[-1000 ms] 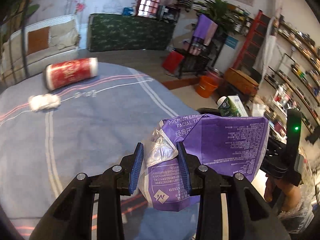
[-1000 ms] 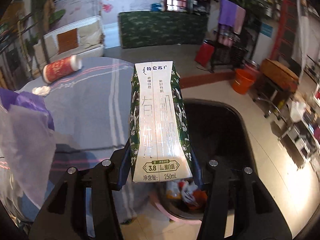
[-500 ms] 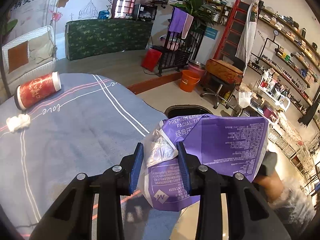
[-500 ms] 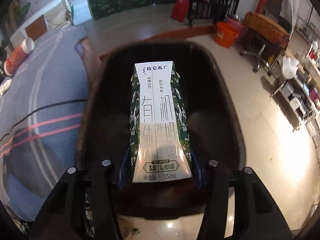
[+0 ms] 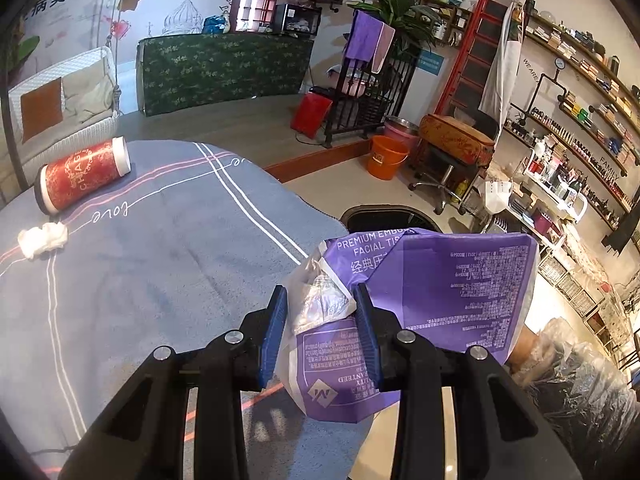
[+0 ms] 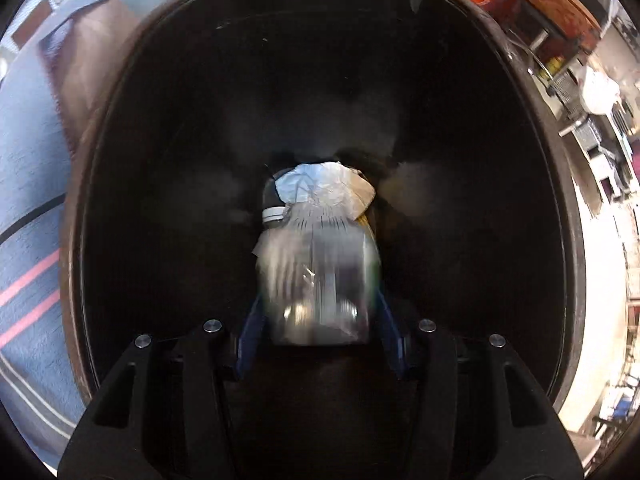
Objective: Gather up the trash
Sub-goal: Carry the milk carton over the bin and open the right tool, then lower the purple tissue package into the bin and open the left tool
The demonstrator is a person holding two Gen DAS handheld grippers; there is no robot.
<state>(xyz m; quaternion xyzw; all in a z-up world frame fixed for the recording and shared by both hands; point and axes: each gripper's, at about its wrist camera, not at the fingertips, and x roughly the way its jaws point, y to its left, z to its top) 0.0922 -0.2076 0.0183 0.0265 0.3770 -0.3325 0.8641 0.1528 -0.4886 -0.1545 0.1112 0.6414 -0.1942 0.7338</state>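
Right fingers [image 6: 318, 320] now down inside dark bin [image 6: 520, 128], blurred carton [image 6: 316, 280] between; left fingers [image 5: 320, 336] clamping purple tissue pack [image 5: 452, 292] over blue tablecloth [image 5: 160, 264].

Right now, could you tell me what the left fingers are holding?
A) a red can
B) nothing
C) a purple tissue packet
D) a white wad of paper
C: the left fingers pinch the purple tissue packet, while the red can and white wad lie on the table.

Two handheld grippers of one build, left gripper [image 5: 320, 334] and right gripper [image 6: 320, 330]: matte black angular finger arms, blue pads [image 5: 273, 330] on the inner faces, and two silver round-headed screws [image 6: 427, 325] behind the pads on each arm.
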